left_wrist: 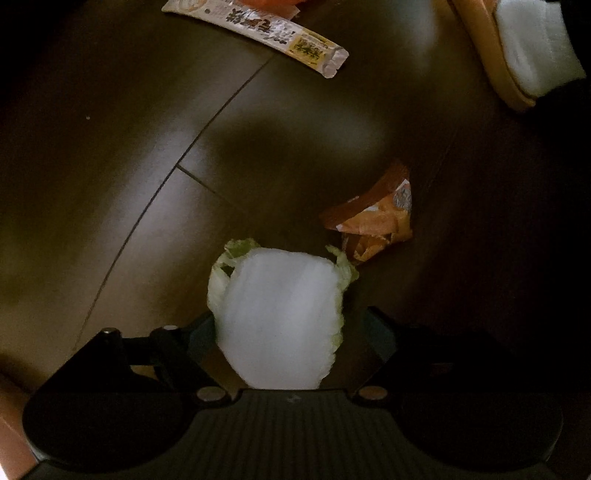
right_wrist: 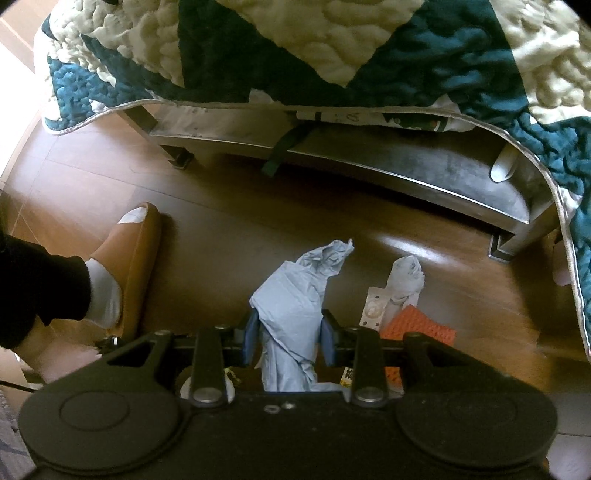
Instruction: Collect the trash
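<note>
While the cabbage leaf (left_wrist: pixel 277 314) sits between the left gripper's (left_wrist: pixel 284 325) fingers, its long axis runs straight out along them, white rib toward the camera and green frill at the far end. The left finger meets the leaf's edge, but a sliver of dark floor (left_wrist: pixel 110 184) shows beside the right one, so it cannot be told whether the leaf is pinched or only framed by spread fingers. Just past its frilly tip, to the right, lies a crumpled orange wrapper (left_wrist: pixel 373 218), nearly touching it. Well beyond, at the top of the view, a long printed sachet (left_wrist: pixel 266 33) lies slantwise.

The right gripper (right_wrist: pixel 290 332) is closed on a blue plastic bag (right_wrist: pixel 295 295), whose crumpled top rises beyond the blue pads (right_wrist: pixel 252 332). It seems the likely place for the leaf, so the coming move probably turns on bringing the left gripper across to the bag's mouth. To the right of the bag lie a white wad (right_wrist: pixel 406 277), a blister pack (right_wrist: pixel 375 308) and an orange textured sheet (right_wrist: pixel 417 328). A slippered foot (right_wrist: pixel 125 266) stands to the left, and a quilt-draped bed frame (right_wrist: pixel 369 166) lies beyond.
</note>
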A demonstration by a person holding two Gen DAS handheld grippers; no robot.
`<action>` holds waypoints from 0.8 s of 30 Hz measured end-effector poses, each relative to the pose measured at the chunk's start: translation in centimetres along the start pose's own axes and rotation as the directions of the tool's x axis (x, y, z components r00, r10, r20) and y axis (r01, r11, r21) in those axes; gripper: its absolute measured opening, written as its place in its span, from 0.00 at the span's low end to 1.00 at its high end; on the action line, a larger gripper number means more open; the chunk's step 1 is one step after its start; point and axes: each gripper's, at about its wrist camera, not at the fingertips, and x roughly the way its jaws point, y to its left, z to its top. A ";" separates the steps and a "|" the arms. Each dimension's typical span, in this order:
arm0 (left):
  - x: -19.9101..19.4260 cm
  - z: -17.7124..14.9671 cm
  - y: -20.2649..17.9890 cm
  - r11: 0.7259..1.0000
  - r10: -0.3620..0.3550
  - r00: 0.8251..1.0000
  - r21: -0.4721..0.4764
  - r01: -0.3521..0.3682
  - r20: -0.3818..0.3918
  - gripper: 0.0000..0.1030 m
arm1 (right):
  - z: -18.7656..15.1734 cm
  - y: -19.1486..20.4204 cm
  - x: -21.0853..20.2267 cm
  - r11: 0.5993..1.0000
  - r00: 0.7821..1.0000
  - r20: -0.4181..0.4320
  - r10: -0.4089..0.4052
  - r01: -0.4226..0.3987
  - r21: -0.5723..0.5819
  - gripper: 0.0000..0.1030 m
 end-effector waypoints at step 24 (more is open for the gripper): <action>-7.2 1.6 4.6 1.000 0.001 0.984 -0.021 0.002 0.176 0.07 | 0.8 0.2 -1.8 0.997 0.994 0.087 -0.065 0.068 -0.033 0.31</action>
